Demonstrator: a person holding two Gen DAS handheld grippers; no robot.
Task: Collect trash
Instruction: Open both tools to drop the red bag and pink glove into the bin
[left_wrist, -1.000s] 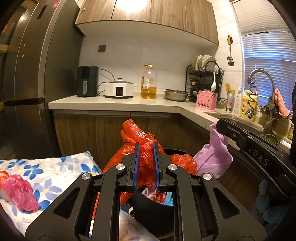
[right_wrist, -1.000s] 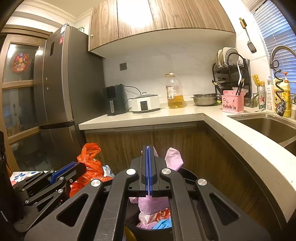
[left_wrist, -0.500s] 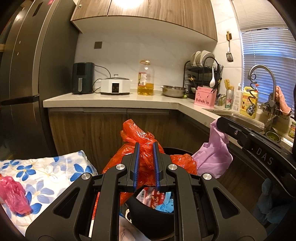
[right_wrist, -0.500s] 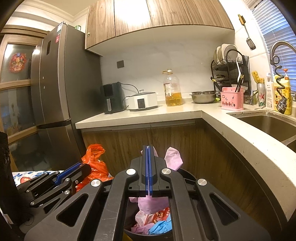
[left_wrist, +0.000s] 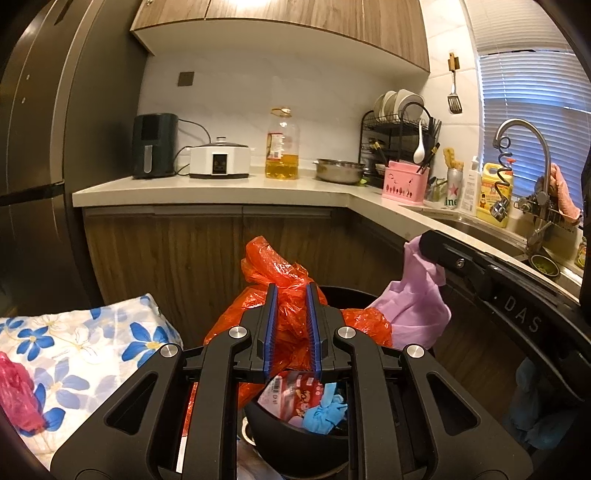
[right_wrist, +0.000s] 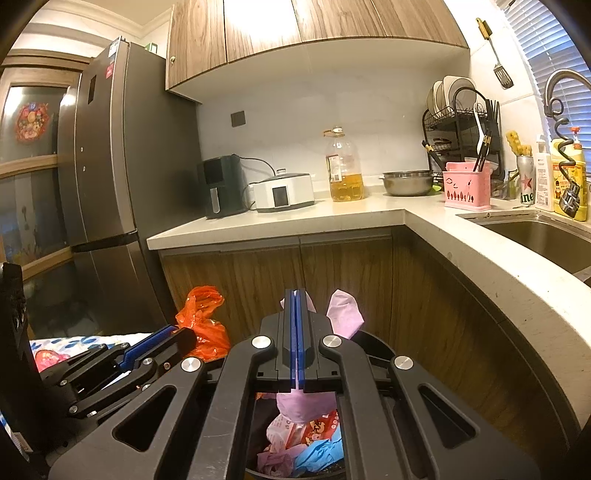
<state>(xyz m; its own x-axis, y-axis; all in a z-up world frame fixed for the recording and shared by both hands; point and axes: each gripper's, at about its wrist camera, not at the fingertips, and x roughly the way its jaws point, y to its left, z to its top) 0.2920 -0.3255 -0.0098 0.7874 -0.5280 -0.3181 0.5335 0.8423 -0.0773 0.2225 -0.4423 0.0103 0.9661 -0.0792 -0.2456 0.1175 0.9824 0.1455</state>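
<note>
R gripper (right_wrist: 297, 339), centre of the right wrist frame: blue pads pressed together on a fold of the pale purple bag (right_wrist: 345, 312), which pokes up above the fingertips and hangs in a lump below them. L gripper (left_wrist: 290, 325), centre of the left wrist frame: fingers a little apart with the orange bag (left_wrist: 275, 275) bunched between them; plastic fills the gap but I can't tell if the pads truly bite on it or just sit around it.

Risks, as I judge them:
- Orange bag is thin & slippery; if the L grip is only loose, it could slide out and drop beside the bin rather than in
- Purple bag is held by one small fold; a tug or snag on the bin rim could tear it or pull it free
- Both grippers sit close over the same opening, lower middle of each frame; they could knock each other if both go down together
- Bin looks fairly full, so stuff dropped on top may spill over the edge

Containers: black trash bin (left_wrist: 295, 434), lower centre, directly under both grippers, holds a red printed wrapper (left_wrist: 295, 393), a crumpled blue piece (left_wrist: 327, 411), plus pink/white scraps (right_wrist: 273, 459) seen from the right wrist cam. Contents of the two bags aren't visible.

Left edge of the left wrist frame: a pink bag (left_wrist: 18, 395) lies on the blue-flowered cloth (left_wrist: 99, 347), well apart from the bin, not yet collected
</note>
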